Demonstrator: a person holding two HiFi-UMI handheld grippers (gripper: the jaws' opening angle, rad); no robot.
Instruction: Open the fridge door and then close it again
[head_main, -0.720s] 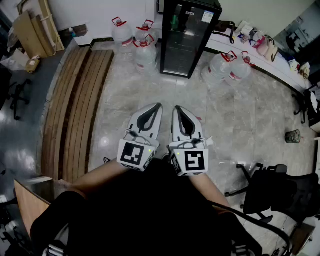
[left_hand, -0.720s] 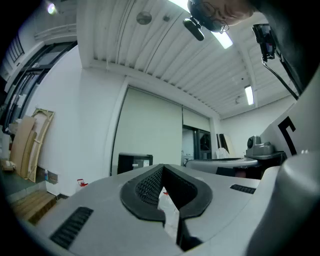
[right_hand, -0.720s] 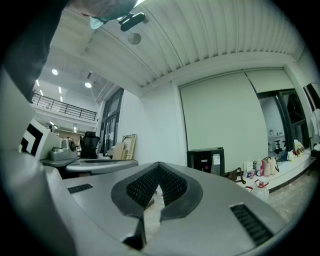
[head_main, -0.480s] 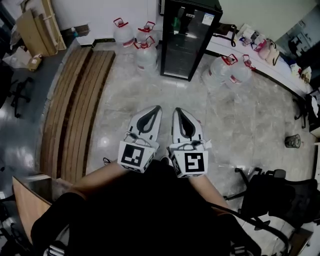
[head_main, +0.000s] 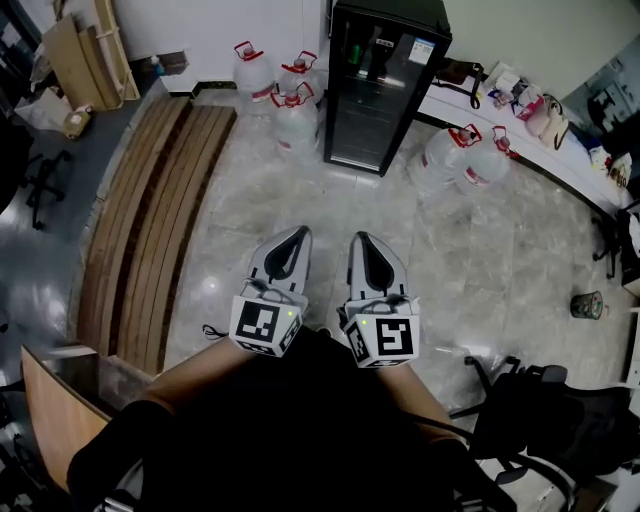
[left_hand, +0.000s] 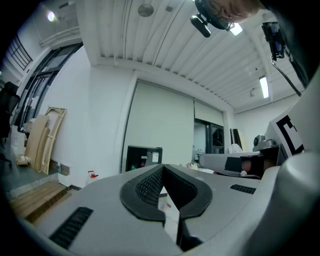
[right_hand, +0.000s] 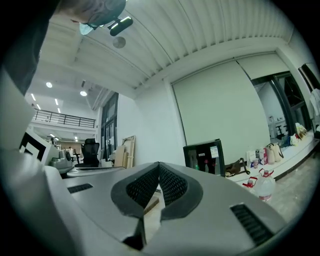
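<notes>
Over the last moment the fridge (head_main: 385, 85) has slid slightly down the head view, along with the water jugs (head_main: 293, 120) beside it, so I read this as a small step closer. The fridge stands at twelve o'clock, well apart from both claws, its dark glass door shut; opening has not begun.

The left claw (head_main: 298, 234) is fully closed on nothing. The right claw (head_main: 358, 239) matches it, tips together and empty. Both point level at the fridge.

A white sticker (head_main: 422, 50) sits near the door's top corner, but its print is too small to read, as are the jug labels.
</notes>
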